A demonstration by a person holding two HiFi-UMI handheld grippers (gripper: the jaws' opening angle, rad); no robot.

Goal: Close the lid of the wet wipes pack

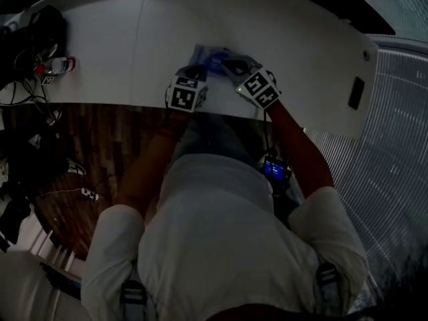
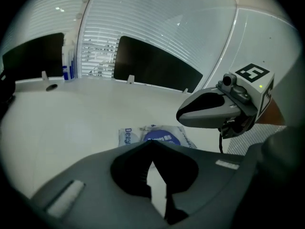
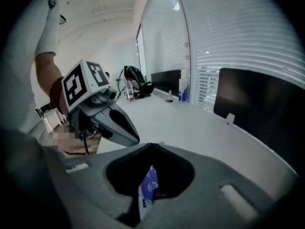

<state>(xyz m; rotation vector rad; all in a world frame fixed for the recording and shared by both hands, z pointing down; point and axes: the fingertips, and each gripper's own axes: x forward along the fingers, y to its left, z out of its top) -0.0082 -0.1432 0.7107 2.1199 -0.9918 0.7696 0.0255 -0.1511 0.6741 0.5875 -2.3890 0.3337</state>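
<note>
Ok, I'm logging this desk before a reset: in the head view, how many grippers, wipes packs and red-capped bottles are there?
Grey handheld two-jaw grippers with marker cubes: 2, the left gripper and the right gripper
Blue-and-white soft plastic wet wipes pack: 1
Clear bottle with red cap: 1
Total: 4

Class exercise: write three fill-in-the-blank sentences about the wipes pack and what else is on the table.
1. The pack lies on a ___ table.
2. The oval on top of the pack is ___ in colour.
3. In the head view, a bottle lies near the table's ___ end.

Missing words: white; blue; left.
</note>
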